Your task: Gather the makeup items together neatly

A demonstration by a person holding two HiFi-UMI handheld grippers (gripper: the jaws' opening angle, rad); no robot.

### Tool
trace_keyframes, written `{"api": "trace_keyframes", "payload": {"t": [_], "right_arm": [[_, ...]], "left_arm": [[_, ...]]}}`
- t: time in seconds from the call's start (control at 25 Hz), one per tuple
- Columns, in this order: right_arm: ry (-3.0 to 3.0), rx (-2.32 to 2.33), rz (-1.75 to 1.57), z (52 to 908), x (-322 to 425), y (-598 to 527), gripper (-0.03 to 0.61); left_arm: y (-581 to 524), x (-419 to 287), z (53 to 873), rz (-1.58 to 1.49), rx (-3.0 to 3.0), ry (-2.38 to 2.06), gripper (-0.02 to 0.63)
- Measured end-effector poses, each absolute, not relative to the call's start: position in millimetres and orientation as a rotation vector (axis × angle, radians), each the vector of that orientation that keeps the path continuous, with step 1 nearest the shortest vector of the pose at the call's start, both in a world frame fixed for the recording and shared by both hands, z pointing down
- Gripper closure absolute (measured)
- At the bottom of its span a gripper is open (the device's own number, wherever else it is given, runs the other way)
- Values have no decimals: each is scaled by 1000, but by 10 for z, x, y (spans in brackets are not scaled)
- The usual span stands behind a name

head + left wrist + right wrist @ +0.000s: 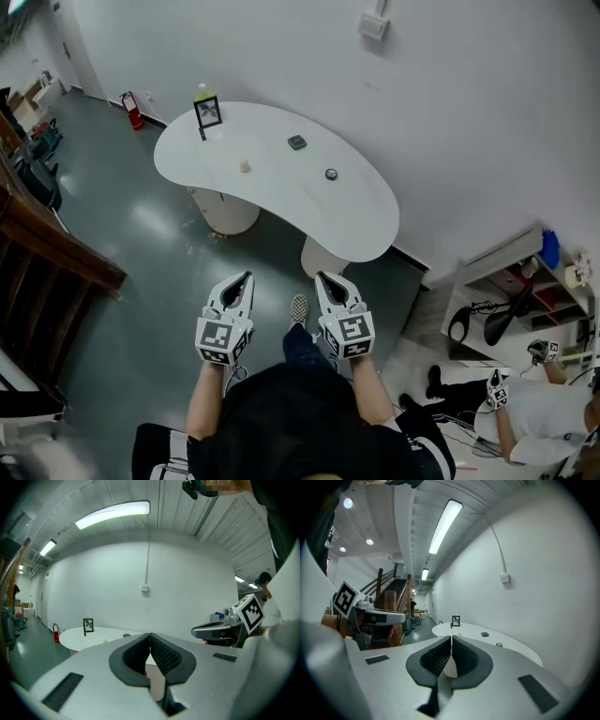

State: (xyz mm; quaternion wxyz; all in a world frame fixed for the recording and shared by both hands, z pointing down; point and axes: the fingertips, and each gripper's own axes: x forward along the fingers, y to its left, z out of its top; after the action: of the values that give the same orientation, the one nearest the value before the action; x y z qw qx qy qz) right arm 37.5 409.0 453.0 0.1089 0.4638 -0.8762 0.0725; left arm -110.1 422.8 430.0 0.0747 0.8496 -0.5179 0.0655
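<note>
So, nothing's gathered yet. This looks like the approach step, with the person standing well back from the white table [366, 225]. Going left to right across it, there's a picture frame [207, 112] with a green-topped bottle [202, 92] just behind. Then come a small cream thing [246, 166], a dark square compact [297, 142] and a little round pot [331, 174], all well apart from each other.

Down near the person, the left gripper [246, 277] has its jaws pressed together on nothing. The right gripper [324, 278] is the same, closed and empty.

Next move, I'd guess: get up to the table, open one gripper and bring an outlying item toward the others.

Honestly the items are too tiny to say what makeup they are, and the frame hides most of the bottle.
</note>
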Motion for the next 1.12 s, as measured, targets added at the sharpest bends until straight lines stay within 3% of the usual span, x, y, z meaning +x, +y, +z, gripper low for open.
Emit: {"api": "trace_keyframes", "payload": {"t": [0.6,1.12], "right_arm": [[-2529,1334,289,4734,762,1520,546],[-2488,1366,348,4960,1070,618,546]], "left_arm": [[1670,-596,4430,214,2536,-1467,594],[781,-304,4773,304,2510,-1384,594]]}}
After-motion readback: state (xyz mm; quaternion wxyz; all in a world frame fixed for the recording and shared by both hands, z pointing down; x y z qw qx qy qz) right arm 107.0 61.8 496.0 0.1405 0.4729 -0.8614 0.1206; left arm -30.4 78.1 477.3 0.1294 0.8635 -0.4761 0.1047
